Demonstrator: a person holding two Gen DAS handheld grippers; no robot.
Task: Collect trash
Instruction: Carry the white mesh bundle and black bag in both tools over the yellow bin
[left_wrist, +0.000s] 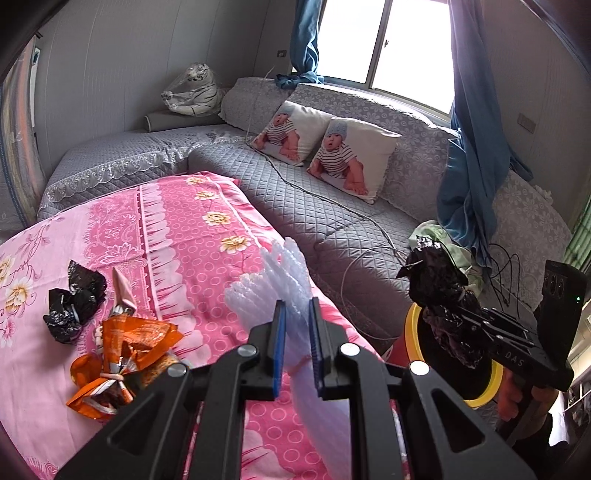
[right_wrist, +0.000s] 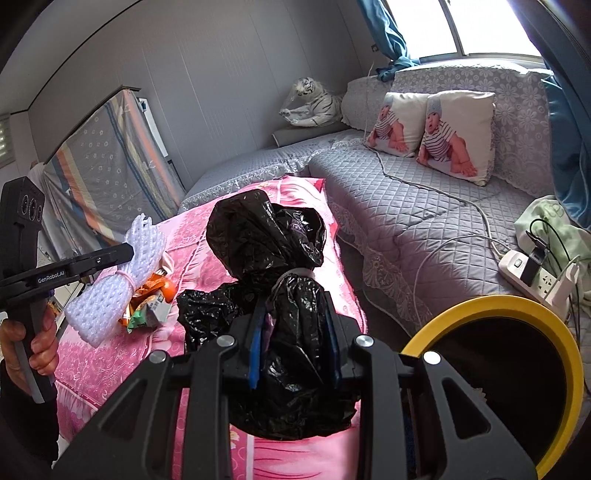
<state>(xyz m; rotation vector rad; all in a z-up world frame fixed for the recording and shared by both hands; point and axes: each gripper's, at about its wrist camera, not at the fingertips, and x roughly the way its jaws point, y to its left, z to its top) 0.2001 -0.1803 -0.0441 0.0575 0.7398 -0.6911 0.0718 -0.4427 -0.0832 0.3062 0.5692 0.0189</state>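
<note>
Trash fills both of your claws. Your left claw (left_wrist: 297, 332) is clamped narrow on a white bubble-wrap bundle (left_wrist: 280, 273), held above the pink sheet (left_wrist: 192, 236). Your right claw (right_wrist: 293, 343) grips a knotted black plastic bag (right_wrist: 273, 240), just beside the yellow-rimmed bin (right_wrist: 480, 301). On the sheet lie a crumpled black bag (left_wrist: 72, 306) and, near it, an orange wrapper (left_wrist: 125, 350).

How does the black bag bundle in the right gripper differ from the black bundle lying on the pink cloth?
The held black bag bundle is clamped in the right gripper off the cloth; the loose black bundle lies on the pink cloth, untouched. The held one looks bigger. Both are crumpled black plastic, tied at the waist.
</note>
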